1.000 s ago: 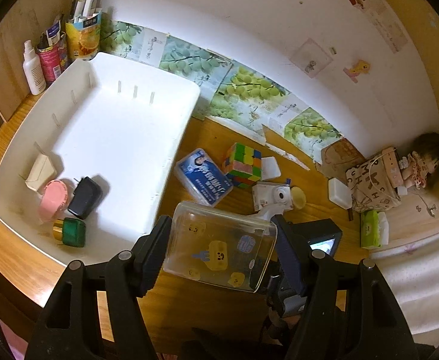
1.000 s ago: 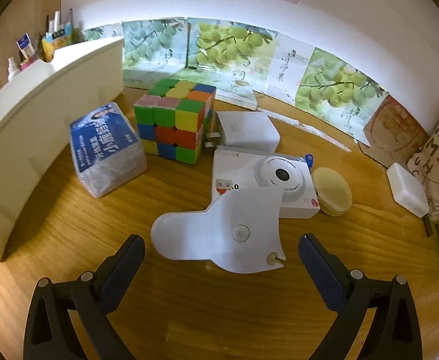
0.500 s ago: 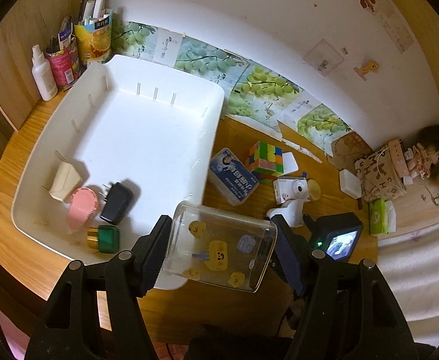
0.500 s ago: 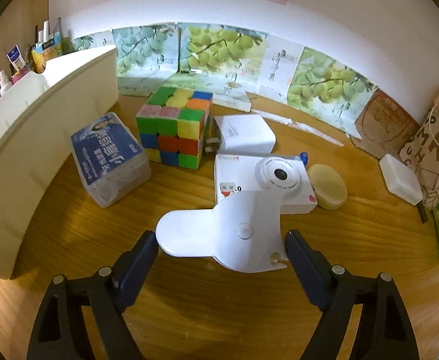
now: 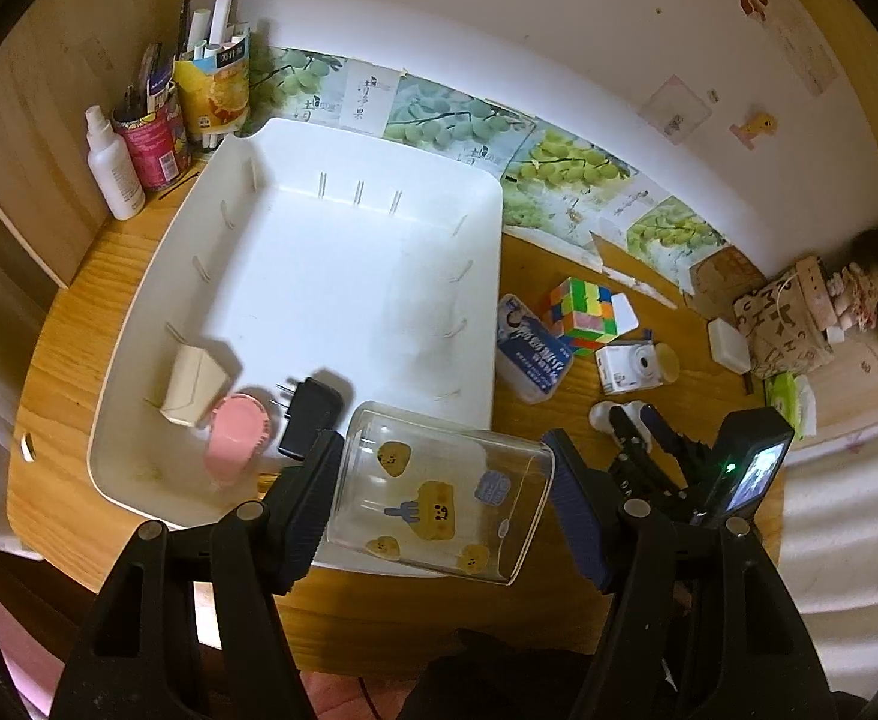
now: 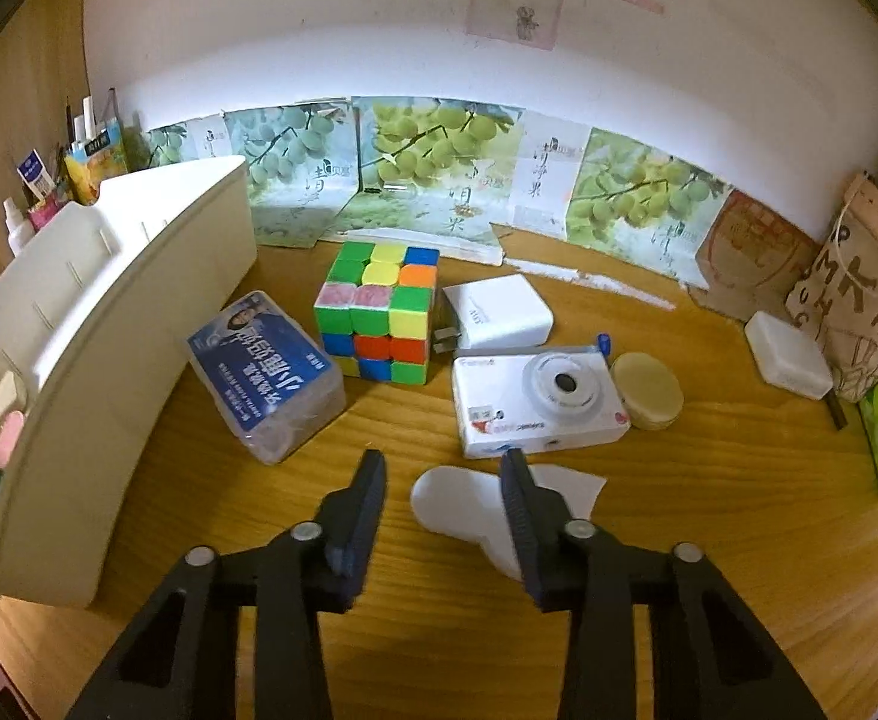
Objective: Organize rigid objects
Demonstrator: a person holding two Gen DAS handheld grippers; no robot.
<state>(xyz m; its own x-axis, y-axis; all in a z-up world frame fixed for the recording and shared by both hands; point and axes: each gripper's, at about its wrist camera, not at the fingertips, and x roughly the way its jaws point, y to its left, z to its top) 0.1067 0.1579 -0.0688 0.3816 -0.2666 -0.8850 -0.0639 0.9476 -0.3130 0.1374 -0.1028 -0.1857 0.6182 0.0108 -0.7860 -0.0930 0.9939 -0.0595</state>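
Observation:
My left gripper (image 5: 442, 480) is shut on a clear plastic box (image 5: 439, 504) with yellow stickers, hanging over the near rim of the white tray (image 5: 331, 276). In the tray's near corner lie a beige box (image 5: 193, 384), a pink round case (image 5: 235, 438) and a black plug adapter (image 5: 310, 417). My right gripper (image 6: 442, 468) hovers low over a flat white plastic piece (image 6: 457, 504) on the desk. Its jaws are closing, narrow; the piece lies partly between them and runs behind the right finger. The left pad stands clear of it.
Beyond the right gripper lie a colour cube (image 6: 379, 312), a blue-labelled pack (image 6: 265, 372), a white camera (image 6: 535, 402), a white charger (image 6: 499, 312) and a beige disc (image 6: 646, 390). Cups of pens (image 5: 211, 90) and a spray bottle (image 5: 112, 168) stand behind the tray. A patterned bag (image 6: 859, 312) sits at right.
The left gripper carried the clear box leftward, over the tray's near rim. The right jaws narrowed from wide open to a small gap around the white piece, and the gripper rose a little.

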